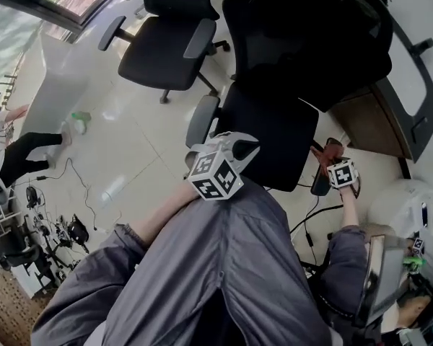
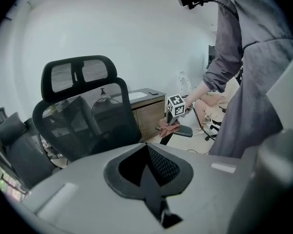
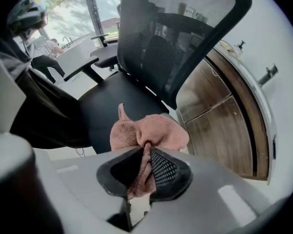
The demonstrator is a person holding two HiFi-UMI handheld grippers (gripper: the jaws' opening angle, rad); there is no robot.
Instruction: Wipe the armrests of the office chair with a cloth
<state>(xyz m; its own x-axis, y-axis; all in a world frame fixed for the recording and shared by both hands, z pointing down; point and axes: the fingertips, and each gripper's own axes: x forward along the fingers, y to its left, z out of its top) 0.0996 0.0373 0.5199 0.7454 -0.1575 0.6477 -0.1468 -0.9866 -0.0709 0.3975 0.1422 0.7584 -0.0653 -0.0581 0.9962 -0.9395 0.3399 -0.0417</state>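
Right tongs [image 3: 145,150] are clamping the cloth [image 3: 158,130]; I'm holding left tongs [image 2: 147,149] together, empty.
Pink and fuzzy, it is bunching into folds.

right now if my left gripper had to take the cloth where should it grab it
Probably the puffed fold of the cloth beyond the right gripper, coming from the seat side. That fold bulges free, the rest is pinched in those jaws, and the cabinet crowds the far side.
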